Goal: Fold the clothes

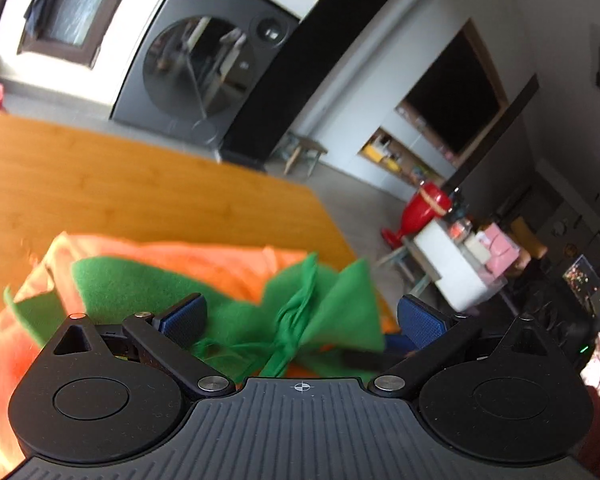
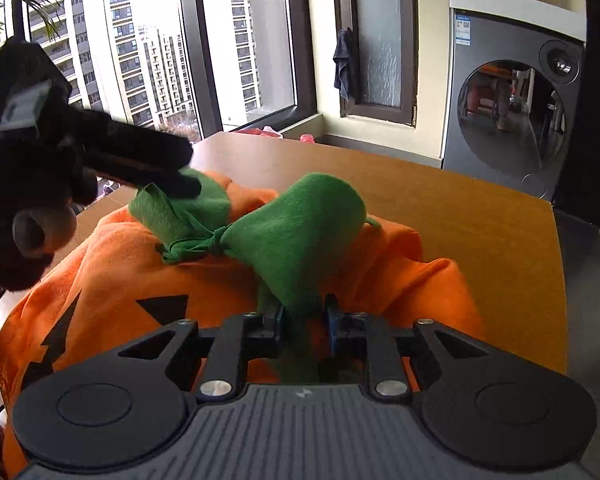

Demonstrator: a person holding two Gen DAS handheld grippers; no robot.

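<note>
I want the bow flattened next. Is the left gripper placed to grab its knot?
Probably yes. The left gripper is open, and the green bow's knot lies between its fingers with nothing in the way.

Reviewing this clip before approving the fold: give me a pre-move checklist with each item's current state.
1. Right gripper shut on the green collar: ok.
2. Left gripper gripping fabric: not ok, it is open around the collar's knot.
3. Orange pumpkin costume lying flat: not ok, bunched.
4. Costume fully on the wooden table: cannot tell, near edge hidden.
5. Bare table beyond the costume for folding: ok.
</note>
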